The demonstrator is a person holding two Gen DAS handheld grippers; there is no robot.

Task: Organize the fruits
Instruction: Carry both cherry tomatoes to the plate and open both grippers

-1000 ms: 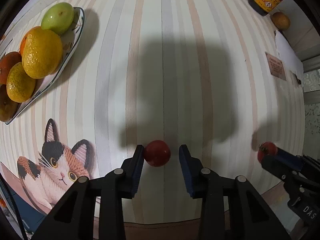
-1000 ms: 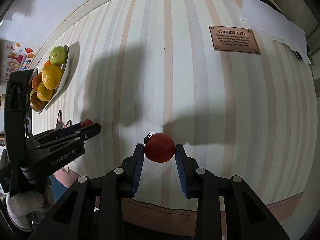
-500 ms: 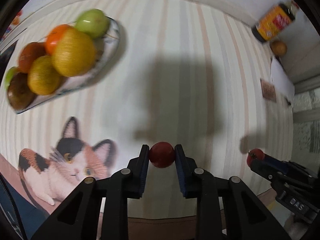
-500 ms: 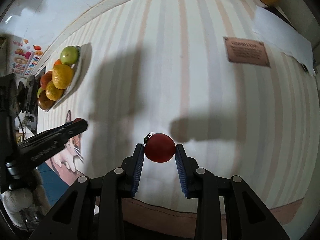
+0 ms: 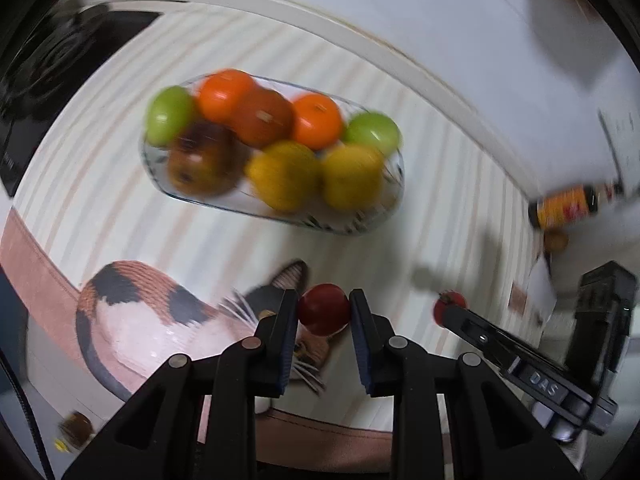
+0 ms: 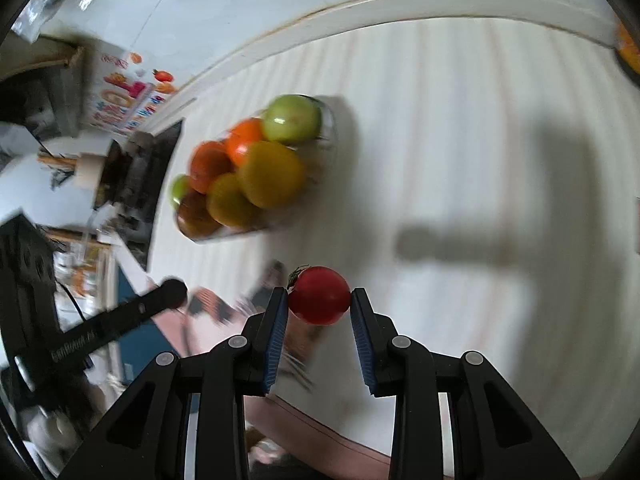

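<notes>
My left gripper is shut on a small red tomato and holds it in the air above the cat picture on the tablecloth. My right gripper is shut on a second red tomato with a green stem, also lifted. A glass fruit dish stands ahead of both grippers, piled with green, orange, yellow and brown fruits. The dish shows in the right wrist view ahead and to the left. The right gripper shows at the lower right of the left view.
A striped tablecloth covers the table. A sauce bottle and a small brown fruit stand at the far right by the wall. Dark appliances and clutter lie beyond the table's left end.
Both grippers have swung left toward the fruit dish, each with its tomato. The dish now lies near the middle of both views. The left gripper closed on its tomato a second ago.
</notes>
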